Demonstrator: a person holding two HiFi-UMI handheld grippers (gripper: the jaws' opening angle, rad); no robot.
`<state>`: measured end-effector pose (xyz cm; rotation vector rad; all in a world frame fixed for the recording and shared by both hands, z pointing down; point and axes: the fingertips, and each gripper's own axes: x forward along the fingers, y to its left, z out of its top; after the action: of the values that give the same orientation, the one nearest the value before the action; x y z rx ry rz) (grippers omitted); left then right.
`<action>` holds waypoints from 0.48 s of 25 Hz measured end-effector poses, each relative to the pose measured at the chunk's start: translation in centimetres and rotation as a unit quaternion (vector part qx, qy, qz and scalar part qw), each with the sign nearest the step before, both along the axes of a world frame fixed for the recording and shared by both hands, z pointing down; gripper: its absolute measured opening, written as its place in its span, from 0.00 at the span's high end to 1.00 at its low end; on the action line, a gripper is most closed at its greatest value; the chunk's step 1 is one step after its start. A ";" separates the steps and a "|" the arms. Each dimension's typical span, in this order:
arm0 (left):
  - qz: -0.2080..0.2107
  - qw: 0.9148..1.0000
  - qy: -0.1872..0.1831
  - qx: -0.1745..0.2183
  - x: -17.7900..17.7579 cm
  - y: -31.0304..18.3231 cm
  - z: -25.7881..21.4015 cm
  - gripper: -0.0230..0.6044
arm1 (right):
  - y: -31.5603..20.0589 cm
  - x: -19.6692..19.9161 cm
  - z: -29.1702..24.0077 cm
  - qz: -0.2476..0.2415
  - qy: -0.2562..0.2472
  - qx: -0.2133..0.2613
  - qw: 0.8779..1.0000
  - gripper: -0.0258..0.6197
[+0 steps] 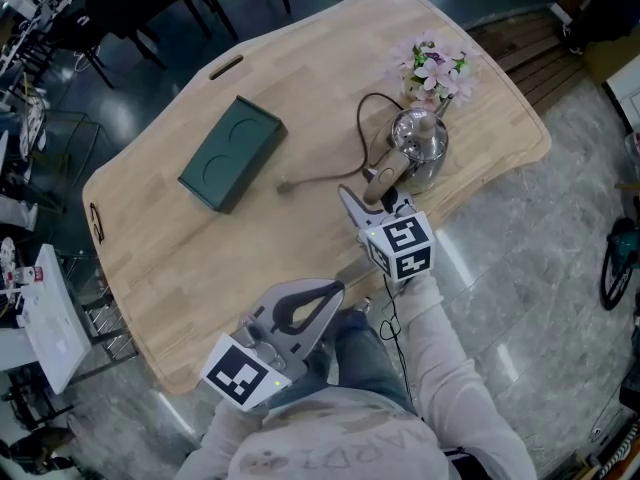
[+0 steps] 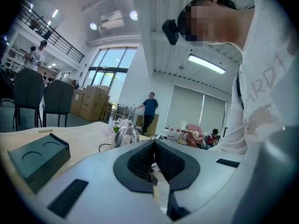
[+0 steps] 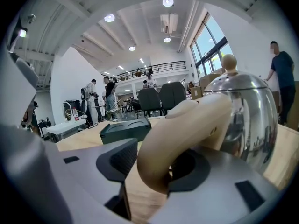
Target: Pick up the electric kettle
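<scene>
The shiny steel electric kettle (image 1: pixel 420 140) stands on the wooden table (image 1: pixel 180 258) near its right edge, its beige handle (image 1: pixel 387 178) pointing toward me. My right gripper (image 1: pixel 371 199) is shut on that handle. In the right gripper view the handle (image 3: pixel 182 134) fills the space between the two dark pads (image 3: pixel 122 160), with the kettle body (image 3: pixel 245 111) just beyond. My left gripper (image 1: pixel 334 289) hovers at the table's near edge, shut and holding nothing. Its pads (image 2: pixel 140 158) meet at the tip in the left gripper view, where the kettle (image 2: pixel 127 135) shows far off.
A dark green box (image 1: pixel 232 152) with two round recesses lies mid-table. The kettle's black cord (image 1: pixel 335 166) runs left to a loose plug (image 1: pixel 285 185). Pink flowers (image 1: pixel 436 68) stand right behind the kettle. Chairs (image 1: pixel 150 18) stand beyond the far edge, and people move about in the background.
</scene>
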<state>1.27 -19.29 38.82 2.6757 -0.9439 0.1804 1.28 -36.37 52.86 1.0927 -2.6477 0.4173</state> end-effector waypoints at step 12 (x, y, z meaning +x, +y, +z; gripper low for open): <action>-0.001 1.000 -0.003 0.001 -0.3 -0.1 -0.1 0.94 | -0.8 0.3 0.0 0.027 0.027 0.025 0.999 0.78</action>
<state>0.99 -19.35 38.70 2.6768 -0.9490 0.1863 1.61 -37.13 52.90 1.1768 -2.5999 0.3278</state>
